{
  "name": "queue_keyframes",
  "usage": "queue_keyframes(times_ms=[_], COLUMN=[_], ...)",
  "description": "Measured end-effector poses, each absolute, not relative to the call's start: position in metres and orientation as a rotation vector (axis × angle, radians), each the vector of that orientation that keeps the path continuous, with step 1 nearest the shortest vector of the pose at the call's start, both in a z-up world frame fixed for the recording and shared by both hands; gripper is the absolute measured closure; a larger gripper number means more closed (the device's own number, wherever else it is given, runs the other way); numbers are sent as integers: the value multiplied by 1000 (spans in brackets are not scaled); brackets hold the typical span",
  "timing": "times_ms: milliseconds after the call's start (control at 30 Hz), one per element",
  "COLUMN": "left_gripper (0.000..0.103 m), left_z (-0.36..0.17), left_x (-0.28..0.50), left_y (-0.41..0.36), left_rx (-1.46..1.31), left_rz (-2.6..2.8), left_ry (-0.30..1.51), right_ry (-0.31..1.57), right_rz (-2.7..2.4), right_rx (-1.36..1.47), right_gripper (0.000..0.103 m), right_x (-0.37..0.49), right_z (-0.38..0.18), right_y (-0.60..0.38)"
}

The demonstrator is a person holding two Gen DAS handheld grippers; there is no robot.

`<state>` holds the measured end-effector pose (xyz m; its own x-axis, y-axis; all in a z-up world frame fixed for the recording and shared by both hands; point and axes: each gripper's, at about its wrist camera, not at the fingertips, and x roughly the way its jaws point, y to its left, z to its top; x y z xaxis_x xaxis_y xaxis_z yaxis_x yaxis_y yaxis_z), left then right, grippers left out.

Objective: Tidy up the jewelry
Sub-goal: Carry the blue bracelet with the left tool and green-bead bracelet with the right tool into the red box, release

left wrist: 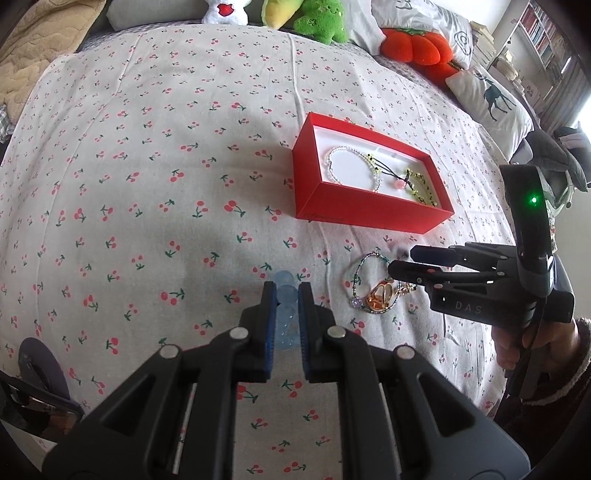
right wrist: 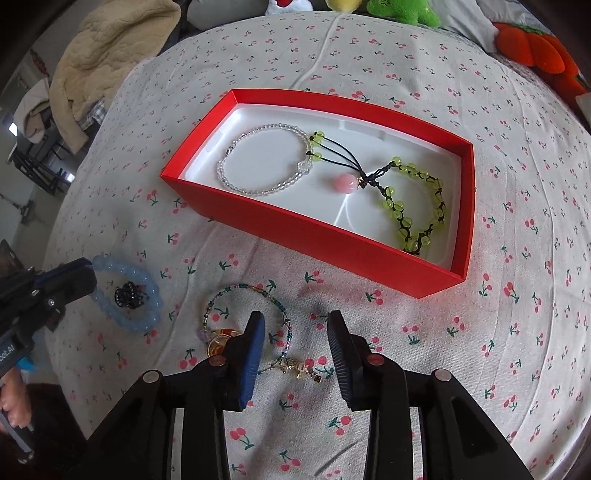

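Observation:
A red box (left wrist: pixel 373 210) (right wrist: pixel 303 236) with a white liner lies on the cherry-print bedspread. It holds a clear bead bracelet (right wrist: pixel 258 162) and a green bead bracelet with a pink bead (right wrist: pixel 417 199). My left gripper (left wrist: pixel 287 291) is shut on a pale blue bead bracelet (left wrist: pixel 286 314) (right wrist: pixel 129 291) resting on the bed. A small black ornament (right wrist: pixel 127 293) lies inside that bracelet. My right gripper (right wrist: pixel 295 325) (left wrist: pixel 400 260) is open just above a thin multicoloured bead bracelet (right wrist: pixel 251 317) (left wrist: pixel 364 273) with gold charms (right wrist: pixel 218 345).
Plush toys (left wrist: pixel 321 18) and pillows (left wrist: pixel 491 99) line the far edge of the bed. A beige blanket (right wrist: pixel 110 48) lies at the far left. A bookshelf (left wrist: pixel 543 33) stands at the back right.

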<state>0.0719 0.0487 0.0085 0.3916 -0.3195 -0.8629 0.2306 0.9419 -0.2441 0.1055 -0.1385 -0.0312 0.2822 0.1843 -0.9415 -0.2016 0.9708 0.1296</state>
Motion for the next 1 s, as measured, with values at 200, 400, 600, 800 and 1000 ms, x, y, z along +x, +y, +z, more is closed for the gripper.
queue_keyframes(times_ms=[200, 400, 600, 800, 1000], left_gripper=[90, 90, 90, 90, 90], left_z=[6, 0, 2, 12, 29], left_x=[72, 74, 71, 67, 63], left_y=[49, 47, 45, 41, 30], left_rx=[-83, -70, -65, -80, -75], left_rz=[-340, -319, -324, -334, -356], left_ry=[1122, 1138, 1134, 1111, 1073], right_ry=[1285, 1228, 1231, 1194, 1163], right_rz=[223, 165, 216, 265, 294], right_rx=[-33, -103, -105, -66, -16], right_gripper=[59, 69, 99, 99, 100], right_x=[109, 102, 97, 87, 76], right_z=[-44, -49, -44, -21, 1], right_y=[-134, -120, -115, -118, -124])
